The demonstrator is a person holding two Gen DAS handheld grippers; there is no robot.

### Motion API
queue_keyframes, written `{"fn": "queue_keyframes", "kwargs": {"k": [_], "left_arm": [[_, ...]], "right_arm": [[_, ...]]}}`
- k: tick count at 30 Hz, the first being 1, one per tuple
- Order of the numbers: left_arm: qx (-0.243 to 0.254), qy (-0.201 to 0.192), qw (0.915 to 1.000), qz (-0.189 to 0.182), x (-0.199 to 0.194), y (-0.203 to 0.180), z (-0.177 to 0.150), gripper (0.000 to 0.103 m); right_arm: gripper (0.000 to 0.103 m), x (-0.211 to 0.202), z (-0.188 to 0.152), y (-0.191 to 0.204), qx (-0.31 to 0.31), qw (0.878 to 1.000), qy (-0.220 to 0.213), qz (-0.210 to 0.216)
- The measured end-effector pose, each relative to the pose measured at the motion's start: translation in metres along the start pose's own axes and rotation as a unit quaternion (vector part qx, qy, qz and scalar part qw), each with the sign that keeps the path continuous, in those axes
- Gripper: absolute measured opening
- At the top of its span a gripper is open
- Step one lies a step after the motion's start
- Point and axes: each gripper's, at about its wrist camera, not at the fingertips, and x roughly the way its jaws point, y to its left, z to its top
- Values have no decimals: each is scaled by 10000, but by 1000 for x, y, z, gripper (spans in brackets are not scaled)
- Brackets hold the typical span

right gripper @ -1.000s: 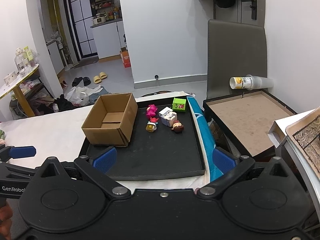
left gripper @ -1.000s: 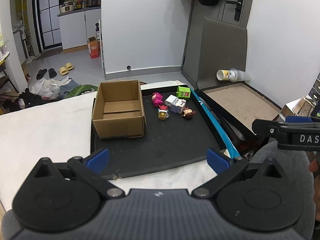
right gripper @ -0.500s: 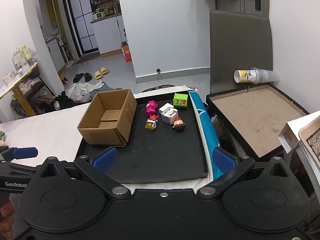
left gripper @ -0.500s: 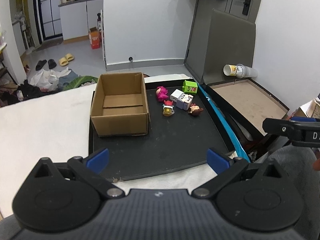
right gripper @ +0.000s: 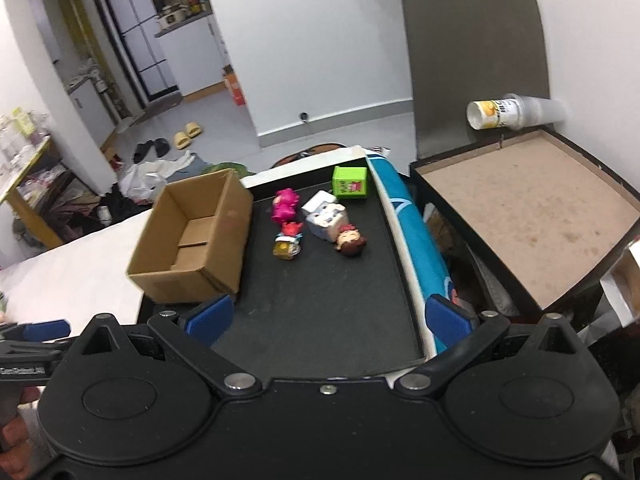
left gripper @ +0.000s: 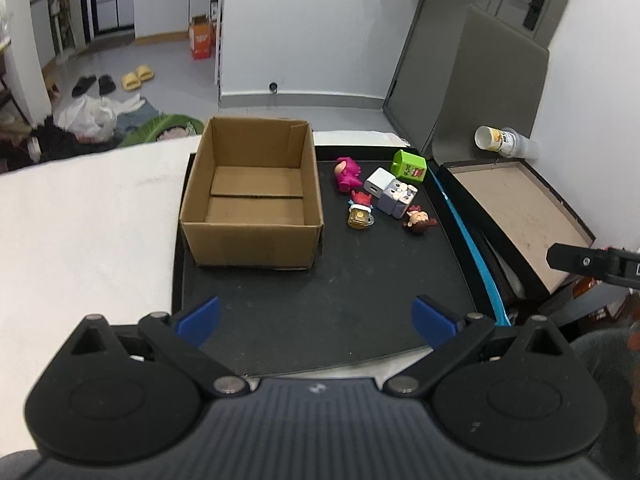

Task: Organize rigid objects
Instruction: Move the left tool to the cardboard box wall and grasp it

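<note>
Step in hand: the approach, by my reading; nothing has been lifted, and the cardboard box (left gripper: 256,196) is empty inside.
Left claw: the left claw (left gripper: 316,316) is released, its blue pads spread wide, grasping nothing, hanging over the near edge of the black tray (left gripper: 320,300).
Right claw: the right claw (right gripper: 326,316) is likewise spread wide and empty, at the tray's near edge, aimed toward the toys.
Box: stands open-topped on the left part of the tray, which lies on the white-covered worktop (left gripper: 88,216).
Toys: a loose cluster at the far right of the tray, well apart from both claws: a pink figure (left gripper: 347,171), a green cube (left gripper: 409,165), a white-and-grey block (left gripper: 391,196), a small yellow-based figure with a red top (left gripper: 361,212) and a brown-haired figure (left gripper: 419,219).
Spacing: the block and the brown-haired figure look to be touching or nearly so; the green cube sits farthest, a little apart.
Next move calls for: reaching one claw forward over a single toy, likely the brown-haired figure on the near side of the cluster for the right claw, lowering with pads either side, then closing without nudging its neighbours.
Destination: judged to be the box, just left of the cluster.
</note>
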Motion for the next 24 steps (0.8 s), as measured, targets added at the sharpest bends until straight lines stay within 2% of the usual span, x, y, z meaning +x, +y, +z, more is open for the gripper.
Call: {"fn": "queue_keyframes", "kwargs": {"k": [8,12,17,21,24], "left_arm": [[-152,189,9996,123,31,23,16,102],[-210,237,9988,379,47,35,24,101],[-290,222,9982,475,62,50,37,99],[-382,210,9977,520,73,63,46,95],[-430,218,9970,605,82,72,52,87]], "right_arm": [[103,30,15,-10,217,9997,43,-61],[103,47,18,-17,353,9991,135,-180],[103,69,20,-21,379,9987,201,-266],[103,80,21,-22,422,9986,78,-293],[96,89,24,-19,322,9990,-12,-310]]}}
